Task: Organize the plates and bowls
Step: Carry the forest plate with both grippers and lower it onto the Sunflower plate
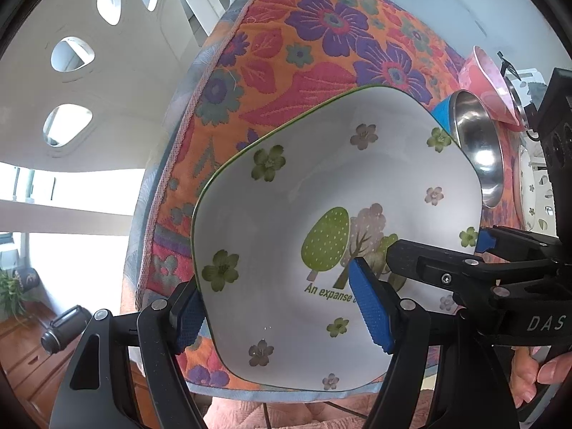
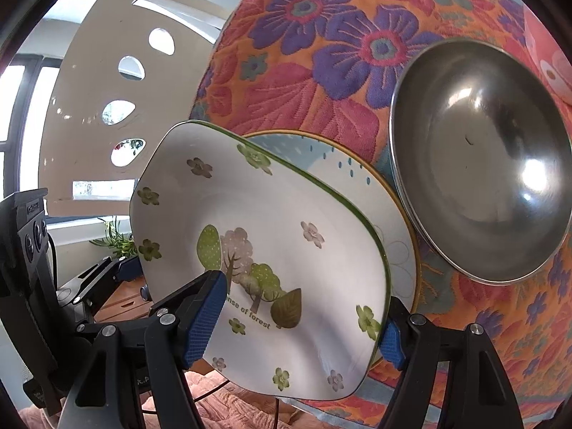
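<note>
Left claw (image 1: 282, 316) is clamped on the near rim of the square flowered plate (image 1: 321, 221), one blue pad under the edge, one on its face. Right claw (image 2: 296, 321) grips the same plate's opposite side. The plate is tilted above a round plate (image 2: 361, 175) on the floral-clothed counter (image 2: 321, 35). Further right sits a steel bowl (image 2: 479, 164), apparently touching the round plate's rim.

We see a white wall (image 1: 118, 71) pierced by oval openings (image 1: 109, 4), bright windows (image 1: 71, 186), wooden drawers (image 1: 25, 357), and a leafy plant (image 1: 12, 293) beside them.
</note>
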Demonstrator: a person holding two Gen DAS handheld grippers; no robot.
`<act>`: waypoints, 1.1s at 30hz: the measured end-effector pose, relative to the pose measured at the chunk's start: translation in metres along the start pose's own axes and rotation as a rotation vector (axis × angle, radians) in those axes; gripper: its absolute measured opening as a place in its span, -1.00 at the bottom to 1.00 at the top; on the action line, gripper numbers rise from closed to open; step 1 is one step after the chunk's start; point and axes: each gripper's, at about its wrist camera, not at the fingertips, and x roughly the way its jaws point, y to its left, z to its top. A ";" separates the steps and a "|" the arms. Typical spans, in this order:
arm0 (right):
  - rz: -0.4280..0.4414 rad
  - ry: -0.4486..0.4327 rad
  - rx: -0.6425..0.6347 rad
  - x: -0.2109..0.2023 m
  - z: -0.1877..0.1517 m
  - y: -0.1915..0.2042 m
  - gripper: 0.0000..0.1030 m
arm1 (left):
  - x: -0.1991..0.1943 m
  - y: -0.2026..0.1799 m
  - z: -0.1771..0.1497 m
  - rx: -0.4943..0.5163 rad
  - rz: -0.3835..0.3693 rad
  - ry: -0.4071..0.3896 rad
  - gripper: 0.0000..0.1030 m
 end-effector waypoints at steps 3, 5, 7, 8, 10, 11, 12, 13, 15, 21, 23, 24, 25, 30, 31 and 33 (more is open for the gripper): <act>-0.008 0.009 0.002 0.003 0.000 -0.003 0.43 | 0.002 -0.003 0.002 0.007 0.009 0.001 0.39; -0.008 0.015 0.006 0.005 0.000 -0.006 0.43 | 0.002 -0.002 0.001 0.013 0.017 -0.001 0.39; -0.013 0.020 0.014 0.007 0.000 -0.008 0.43 | 0.005 0.000 0.001 0.012 0.015 0.010 0.38; -0.017 0.021 0.018 0.008 -0.001 -0.009 0.43 | 0.006 0.000 0.001 0.011 0.017 0.012 0.39; -0.018 0.017 0.026 0.008 -0.001 -0.012 0.43 | 0.007 -0.002 0.001 0.019 0.026 0.014 0.38; -0.017 0.019 0.038 0.008 -0.001 -0.015 0.42 | 0.007 -0.002 0.001 0.021 0.029 0.013 0.39; -0.009 0.022 0.051 0.008 -0.002 -0.020 0.41 | 0.007 -0.002 0.000 0.024 0.032 0.013 0.39; 0.000 0.017 0.057 0.006 -0.004 -0.022 0.40 | 0.007 -0.002 0.000 0.028 0.034 0.011 0.39; 0.005 0.011 0.062 0.004 -0.004 -0.024 0.38 | 0.008 -0.002 0.000 0.031 0.036 0.009 0.39; -0.056 -0.018 0.052 -0.008 -0.002 -0.020 0.38 | 0.006 -0.006 -0.001 0.038 0.043 0.004 0.39; -0.046 -0.022 0.054 -0.011 -0.001 -0.020 0.38 | 0.006 -0.006 -0.002 0.038 0.043 0.004 0.39; -0.039 -0.025 0.059 -0.013 -0.002 -0.022 0.38 | 0.006 -0.006 -0.002 0.040 0.045 0.006 0.39; -0.036 -0.028 0.064 -0.014 -0.002 -0.023 0.38 | 0.005 -0.007 -0.002 0.043 0.049 0.007 0.39; -0.029 -0.045 0.085 -0.021 -0.008 -0.027 0.38 | 0.002 -0.008 -0.005 0.045 0.050 0.008 0.38; -0.023 -0.048 0.088 -0.023 -0.010 -0.028 0.38 | 0.000 -0.009 -0.006 0.042 0.051 0.008 0.38; -0.012 -0.051 0.089 -0.025 -0.012 -0.026 0.38 | -0.004 -0.011 -0.007 0.037 0.058 0.008 0.39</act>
